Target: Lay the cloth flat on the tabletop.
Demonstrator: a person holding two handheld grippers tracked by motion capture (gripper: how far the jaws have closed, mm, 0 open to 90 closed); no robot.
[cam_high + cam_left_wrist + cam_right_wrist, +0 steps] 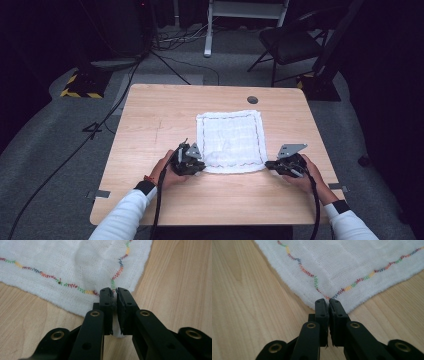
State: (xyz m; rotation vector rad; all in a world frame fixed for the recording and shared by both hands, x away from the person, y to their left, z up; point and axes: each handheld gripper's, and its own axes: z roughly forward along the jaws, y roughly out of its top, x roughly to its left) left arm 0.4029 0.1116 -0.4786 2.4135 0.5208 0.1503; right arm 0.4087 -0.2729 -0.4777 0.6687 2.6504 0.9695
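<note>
1. High view: a white square gauze cloth with multicoloured zigzag stitching lies flat on the light wooden tabletop, its near edge between the two hands.
2. Left gripper view: the left tongs are clamped on the cloth's near left corner, white fabric pinched between the pads.
3. Right gripper view: the right tongs are closed tight on the near right corner, where the stitch lines meet.

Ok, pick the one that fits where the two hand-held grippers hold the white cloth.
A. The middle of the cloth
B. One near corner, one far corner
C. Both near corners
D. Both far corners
C: the left hand-held gripper and the right hand-held gripper each pinch a near corner of the white cloth.
</note>
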